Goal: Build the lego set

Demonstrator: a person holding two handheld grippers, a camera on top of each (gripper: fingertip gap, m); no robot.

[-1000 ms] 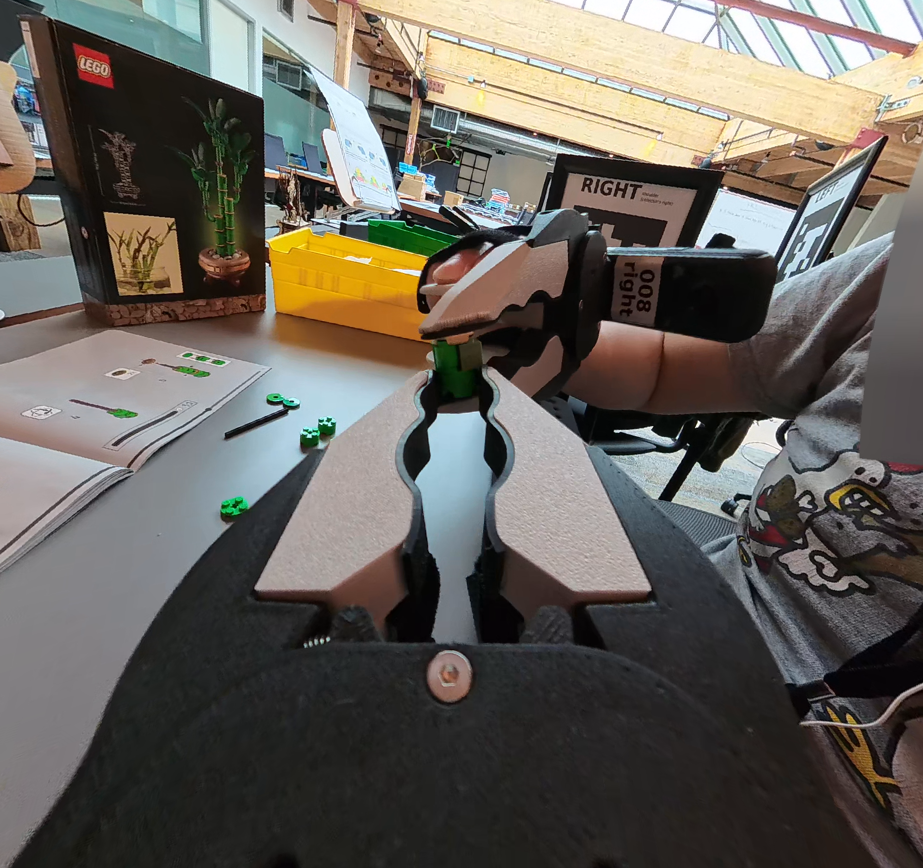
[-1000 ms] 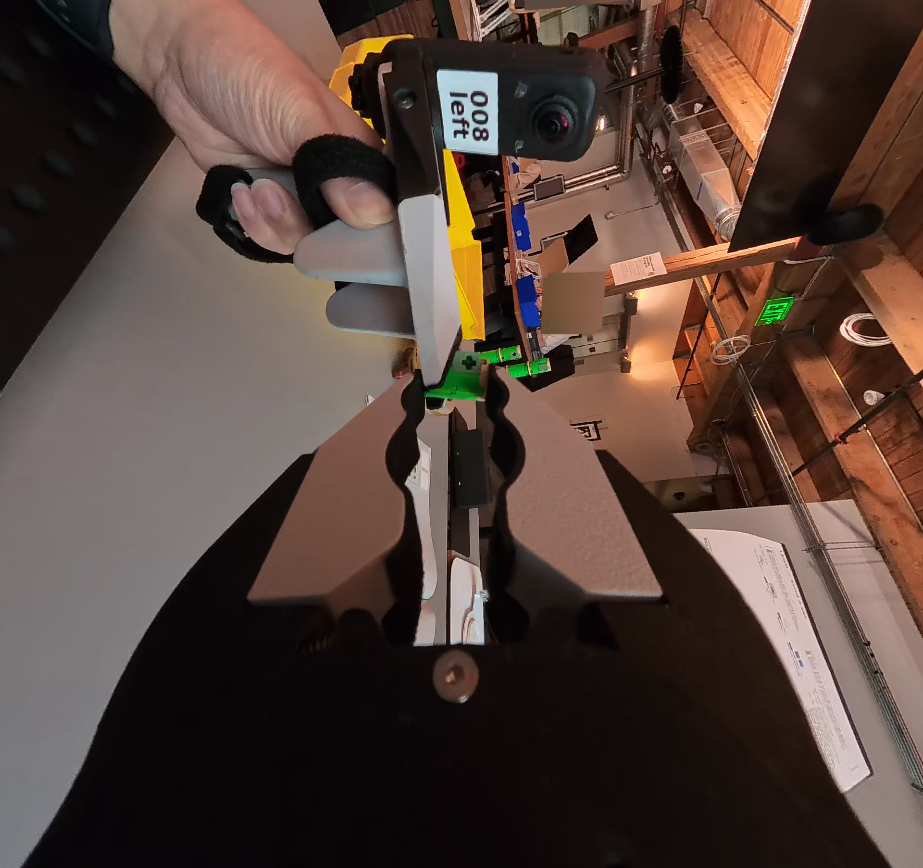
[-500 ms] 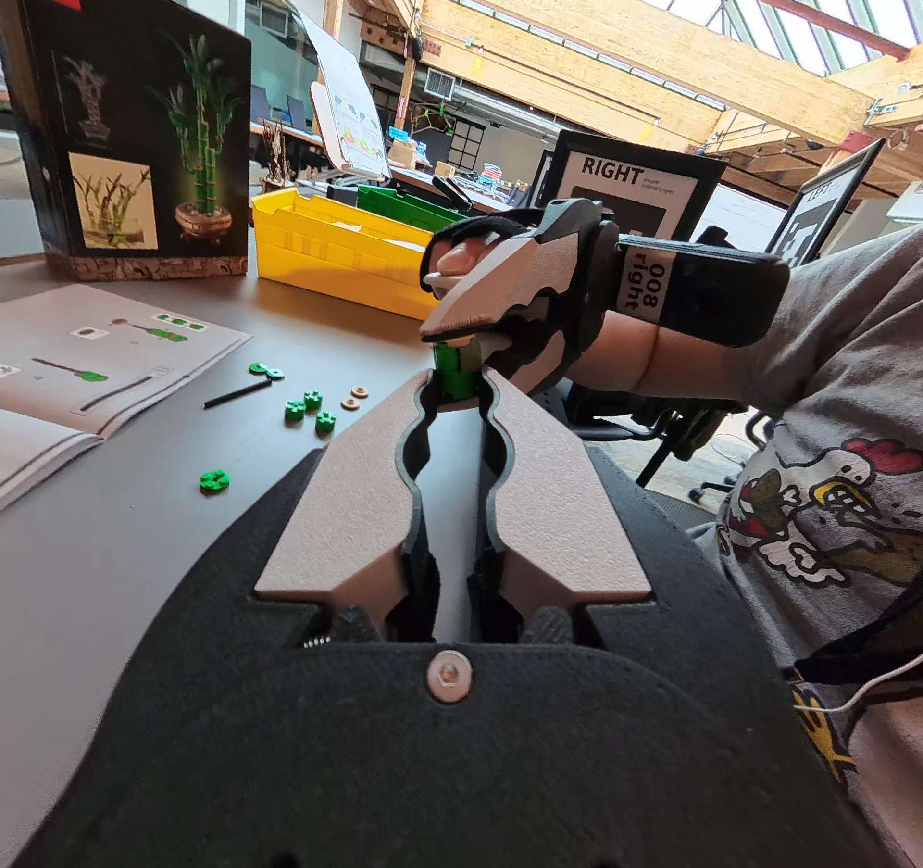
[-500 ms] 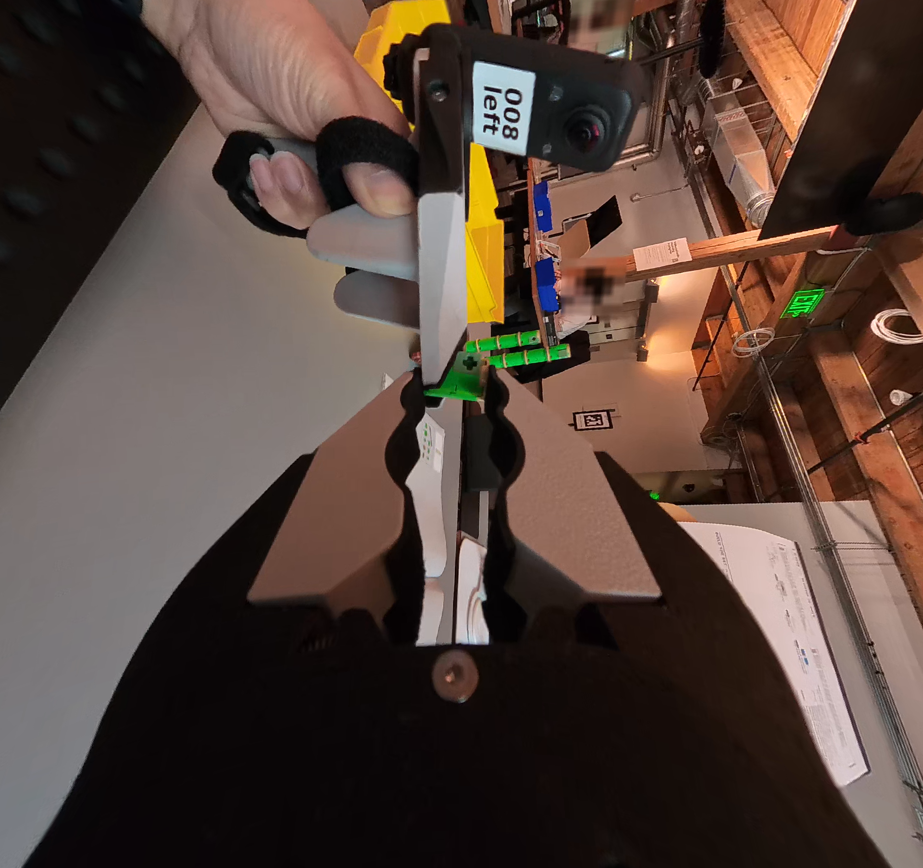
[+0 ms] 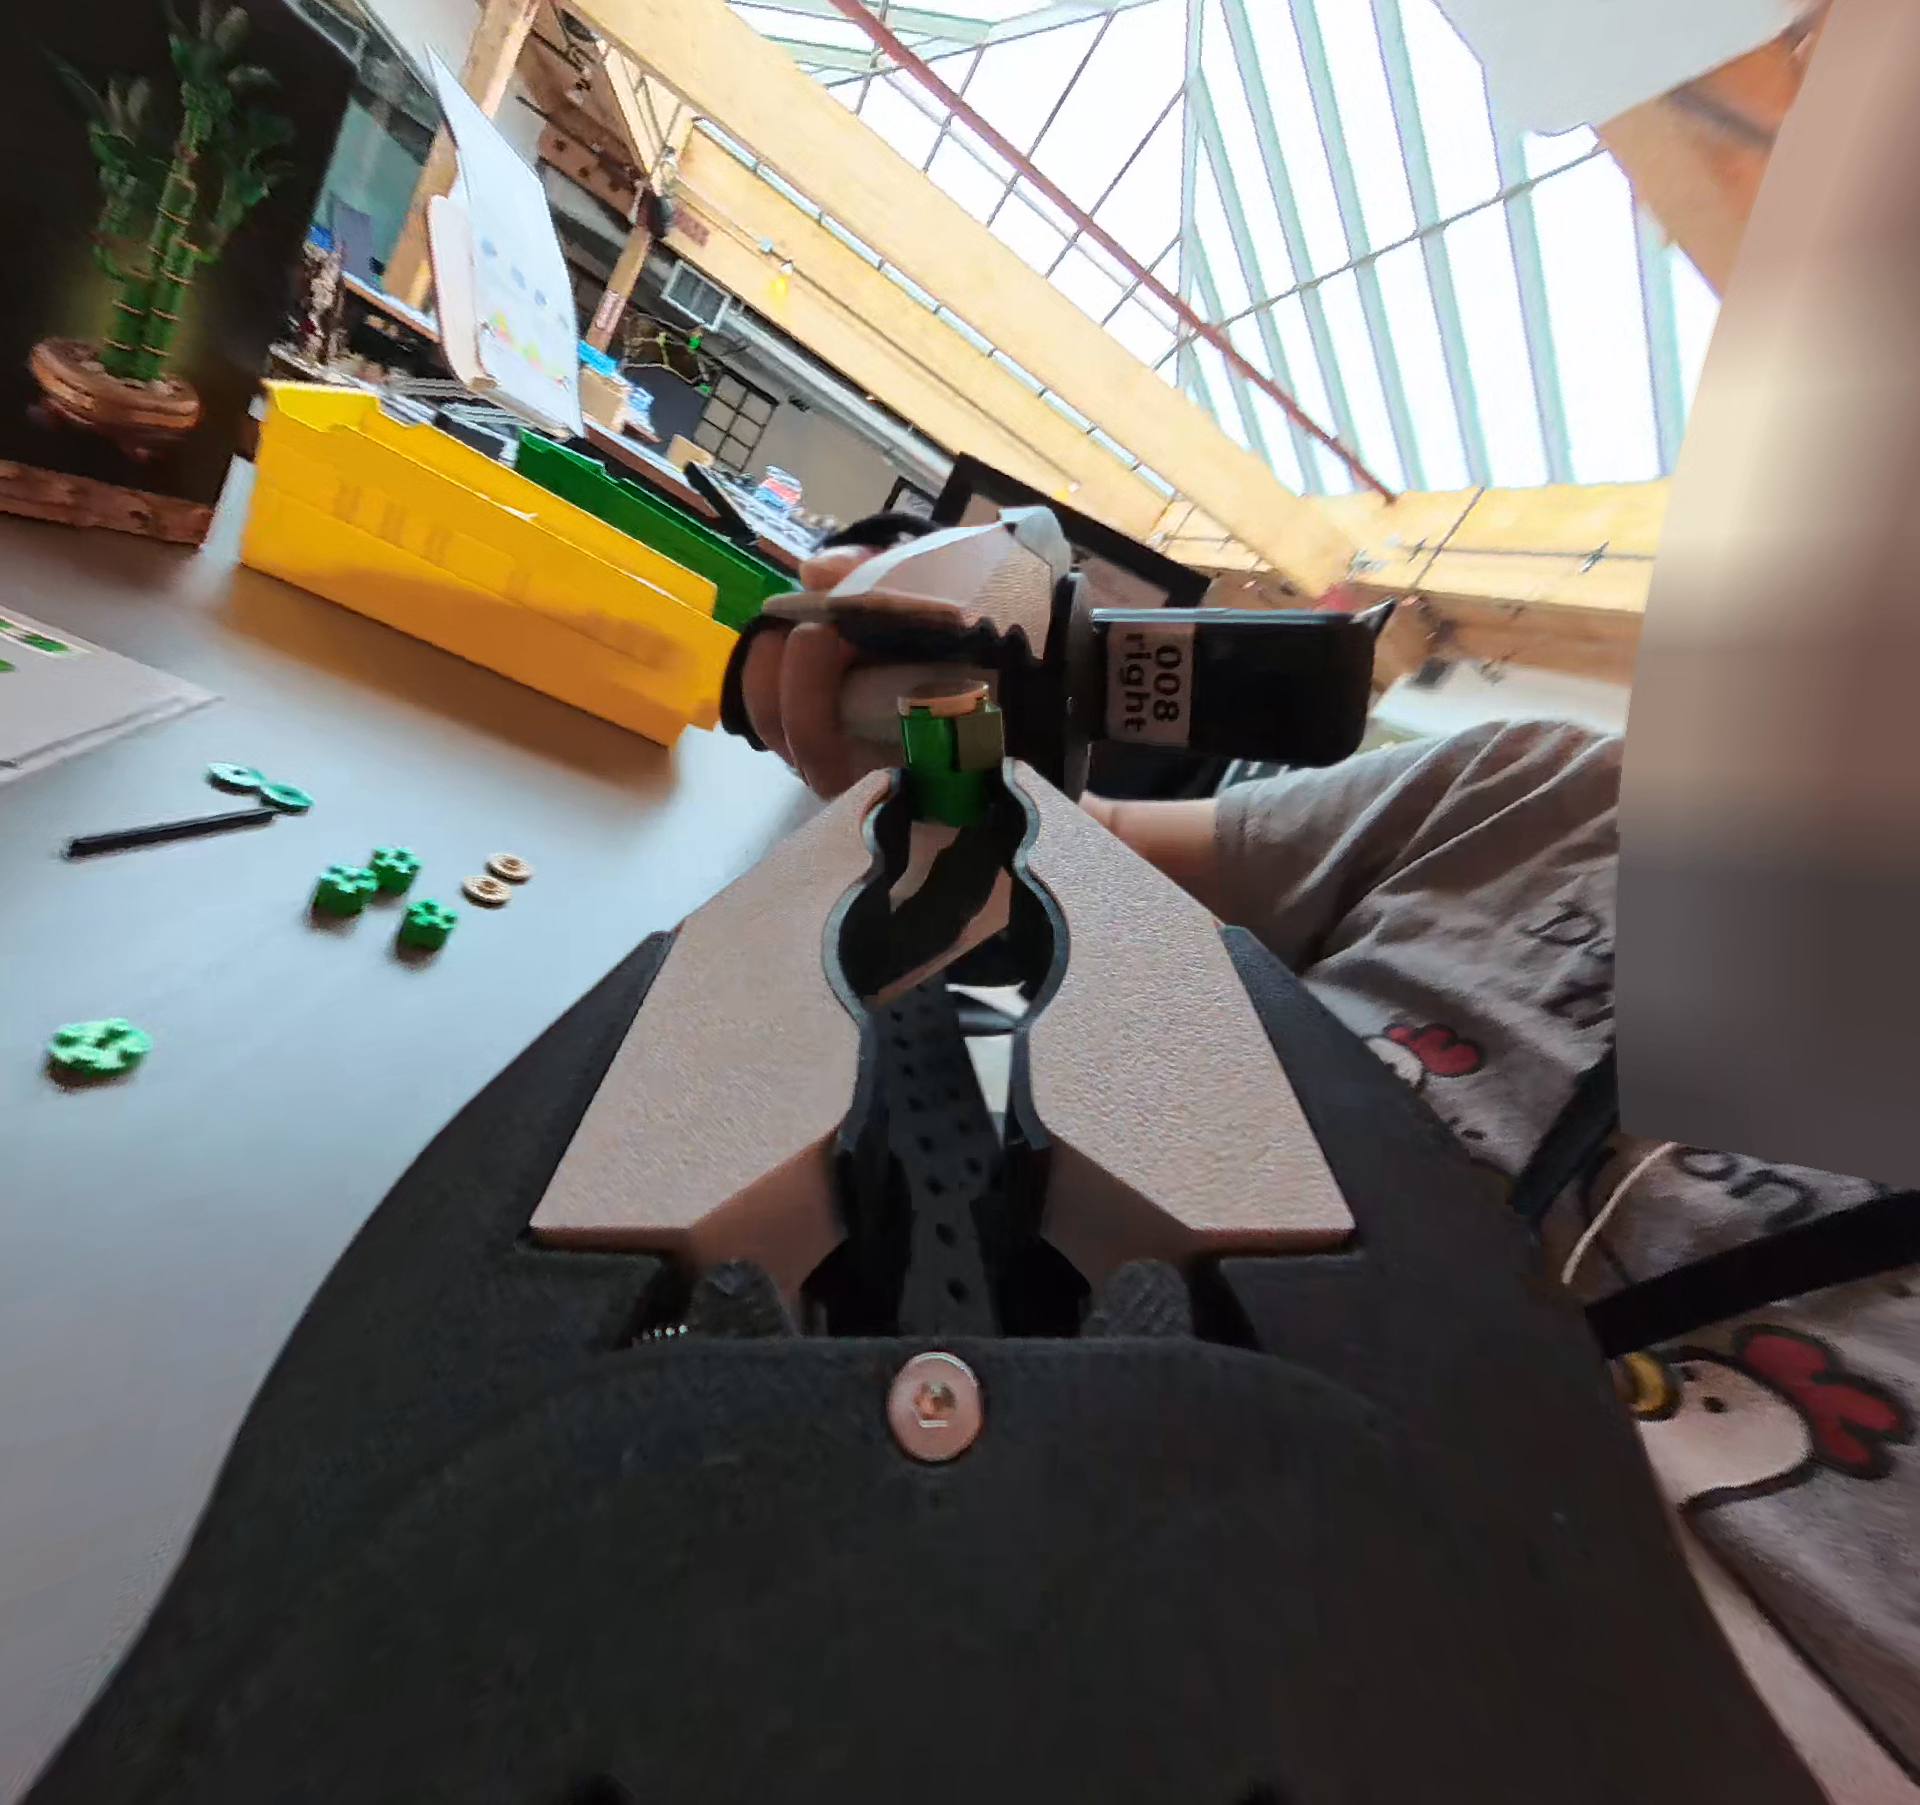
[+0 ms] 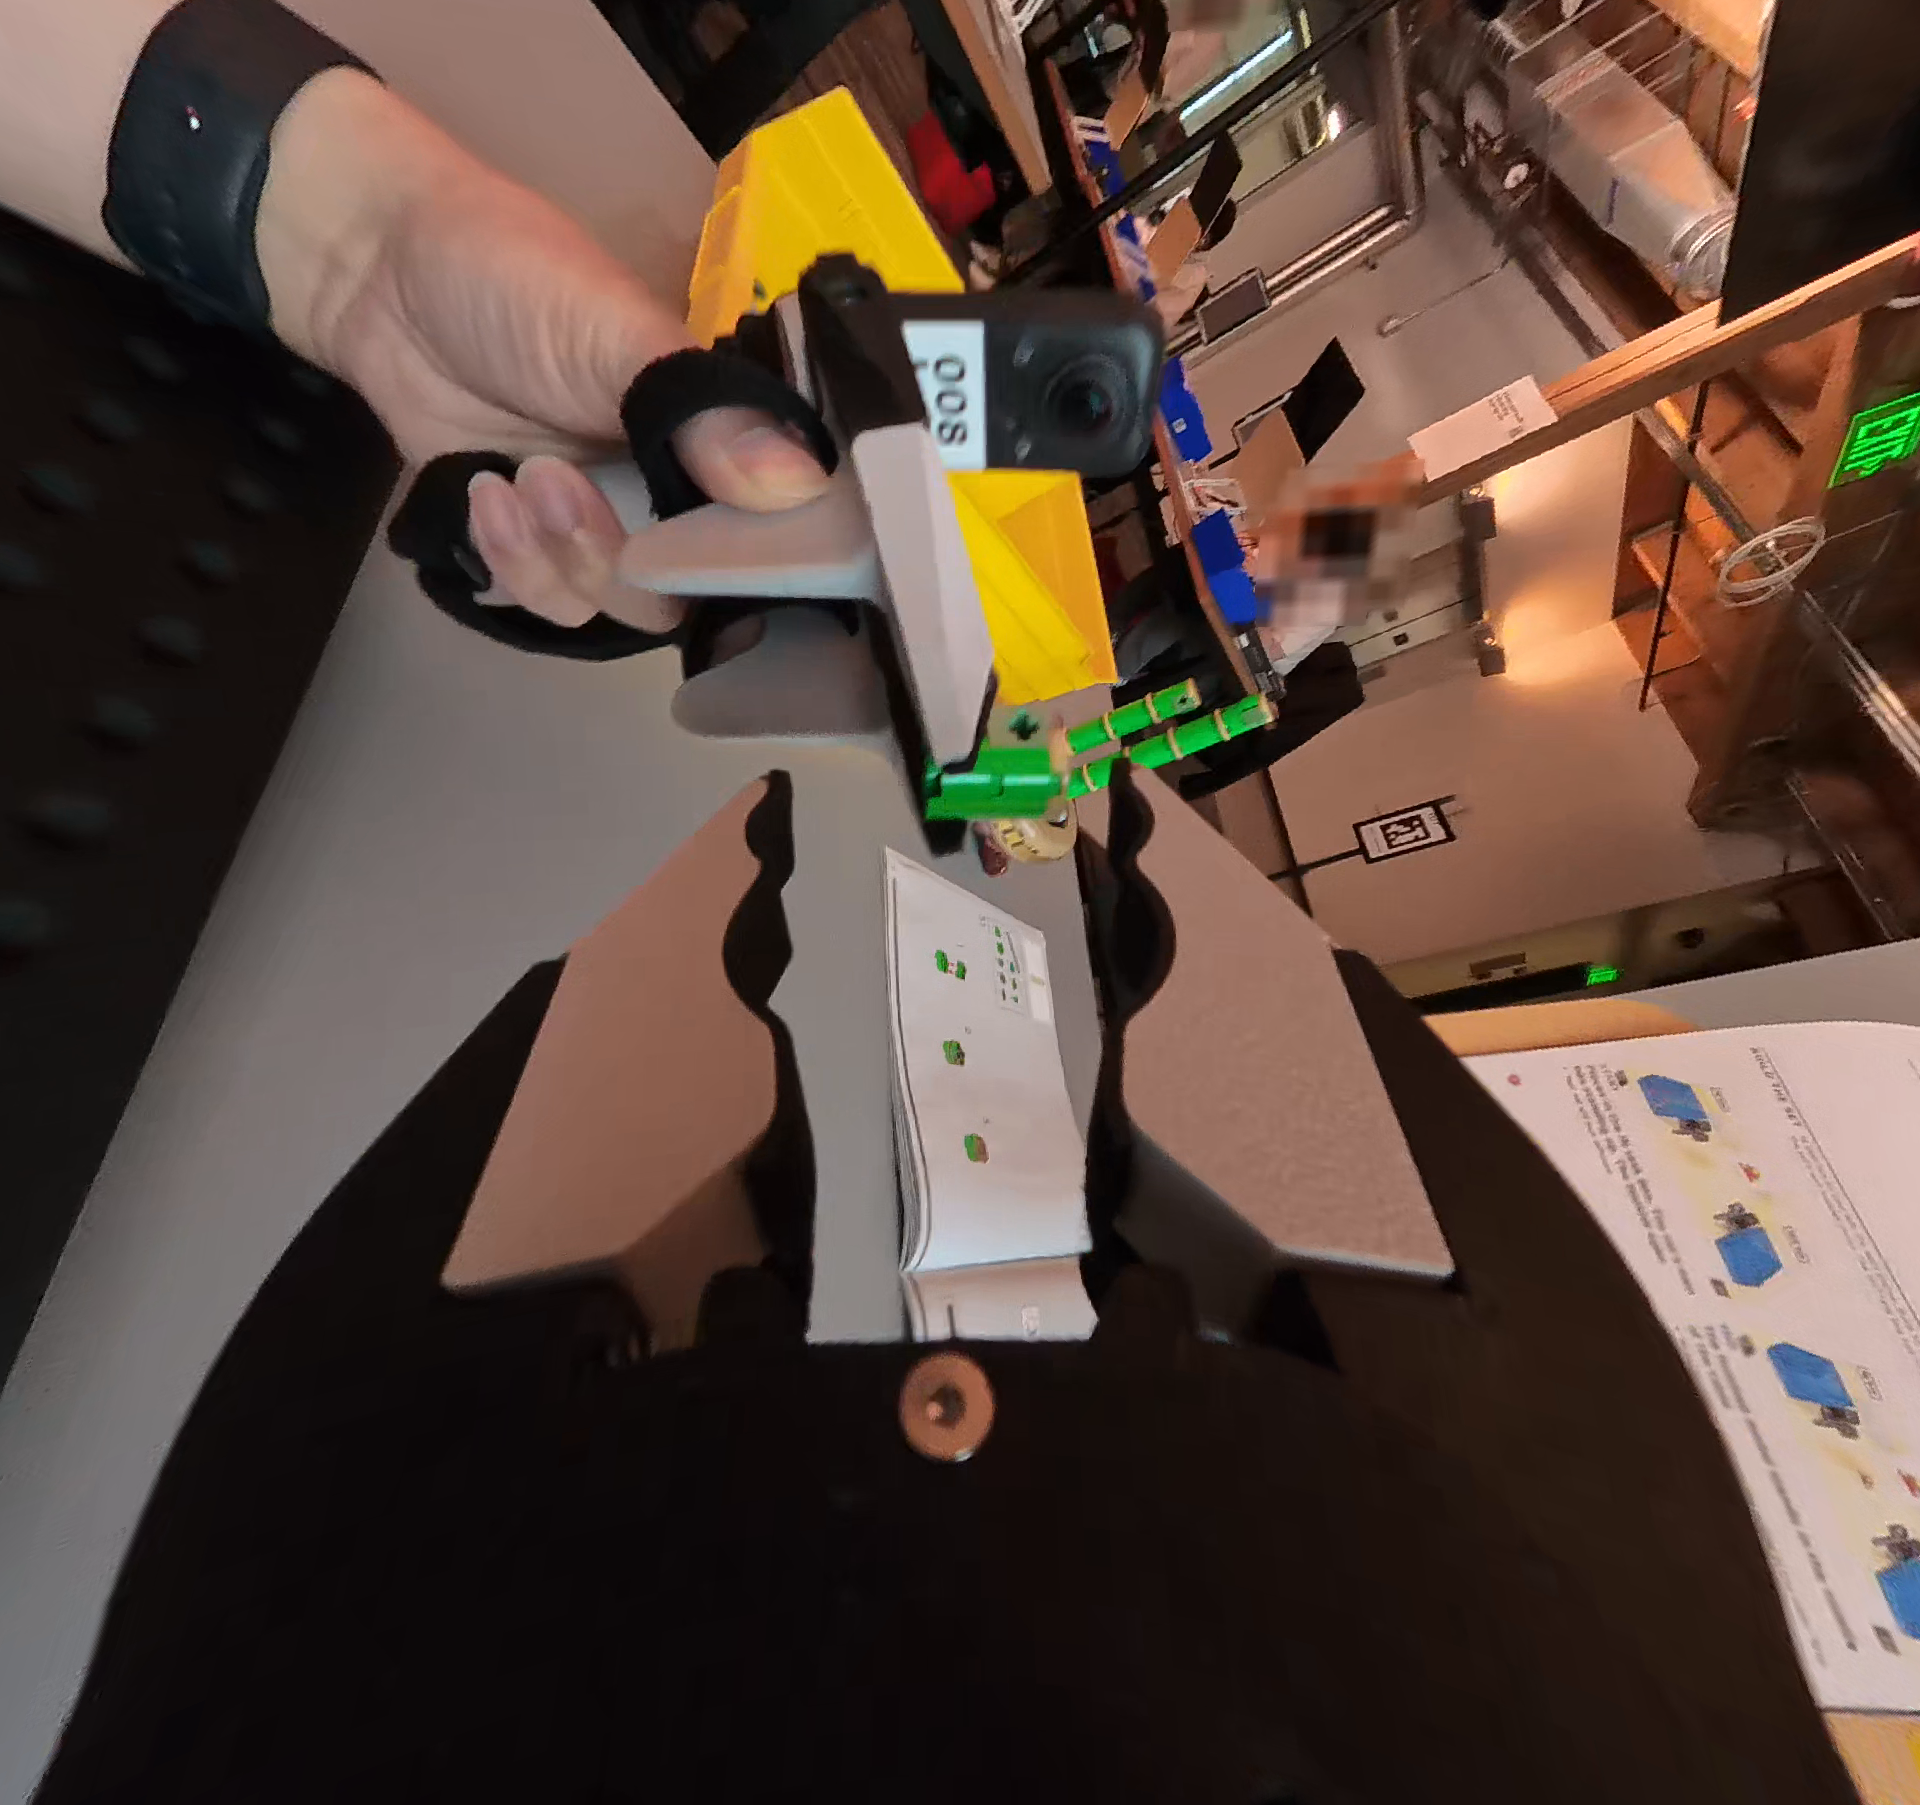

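Stack (image 5: 948,763) of small green bricks with a tan round cap is sitting pinched between the tips of the left hand-held gripper (image 5: 951,799), raised above the desk (image 5: 312,1080). Right hand-held gripper (image 6: 940,799) is standing wide with nothing between its fingers; in its view the stack (image 6: 997,784) is lying just ahead of them, not touching.

Judgement: the stack is light, rigid plastic, smooth-sided and held together by stud friction only. A sideways knock is likely to split it or flick the cap off. The better hold is on the flat sides of the lower bricks, squarely, clear of the cap.

Loose green pieces (image 5: 379,888), two tan rings (image 5: 497,877) and a black rod (image 5: 166,833) are lying on the desk, near a yellow bin (image 5: 468,550). Booklet (image 6: 982,1080) is lying open beyond.
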